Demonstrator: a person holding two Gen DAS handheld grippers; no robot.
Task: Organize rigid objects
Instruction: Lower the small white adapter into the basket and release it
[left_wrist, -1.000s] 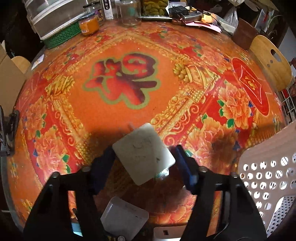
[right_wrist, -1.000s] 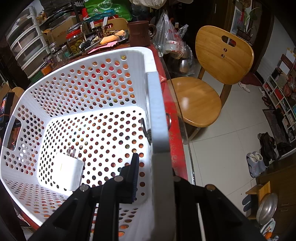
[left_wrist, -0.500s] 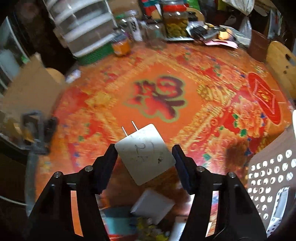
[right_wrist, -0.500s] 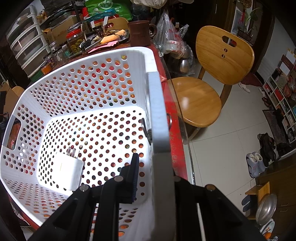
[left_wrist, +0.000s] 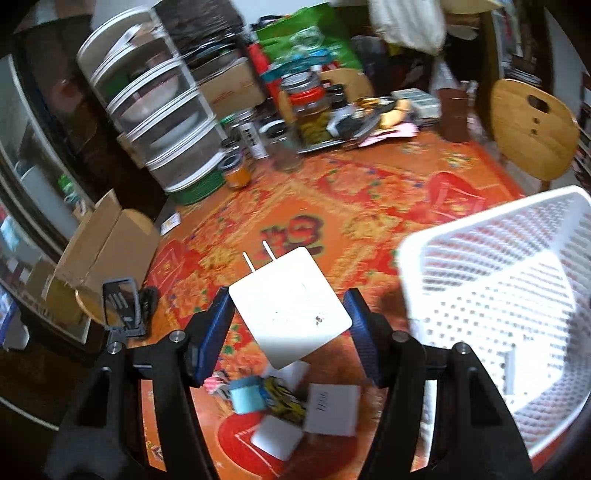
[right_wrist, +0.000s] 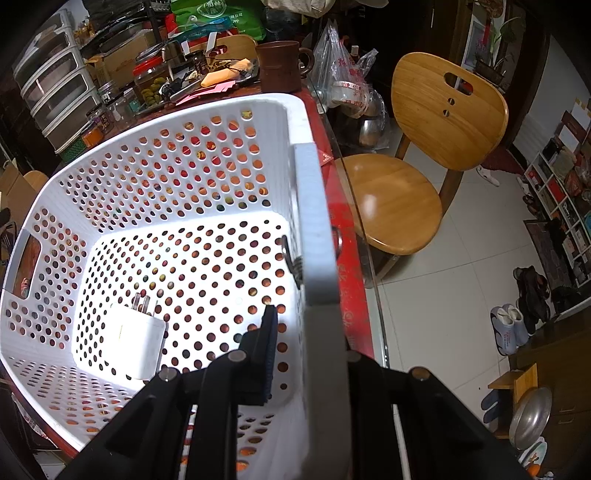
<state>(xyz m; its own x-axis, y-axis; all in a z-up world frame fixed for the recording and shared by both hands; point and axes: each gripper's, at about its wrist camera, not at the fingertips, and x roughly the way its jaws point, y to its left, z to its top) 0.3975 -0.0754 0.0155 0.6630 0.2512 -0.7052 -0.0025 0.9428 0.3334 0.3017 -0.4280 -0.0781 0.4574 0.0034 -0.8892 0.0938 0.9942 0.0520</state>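
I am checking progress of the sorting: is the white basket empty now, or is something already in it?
Not empty. One white charger with metal prongs lies on the floor of the basket; nothing else shows inside.

The desk (left_wrist: 369, 192) wore a red and orange flowered cover with a large red character at its middle. Along its far edge stood a stack of clear plastic drawers (left_wrist: 159, 122) on the left, then jars (left_wrist: 236, 173), a tray of odds and ends (left_wrist: 354, 125) and a brown mug (left_wrist: 456, 118) to the right. A white perforated basket (left_wrist: 491, 258) sat on the right side. Near the front edge lay two white chargers (left_wrist: 332, 410), a small blue-lidded pot (left_wrist: 245, 395) and some printed packets (left_wrist: 280, 398), close together.
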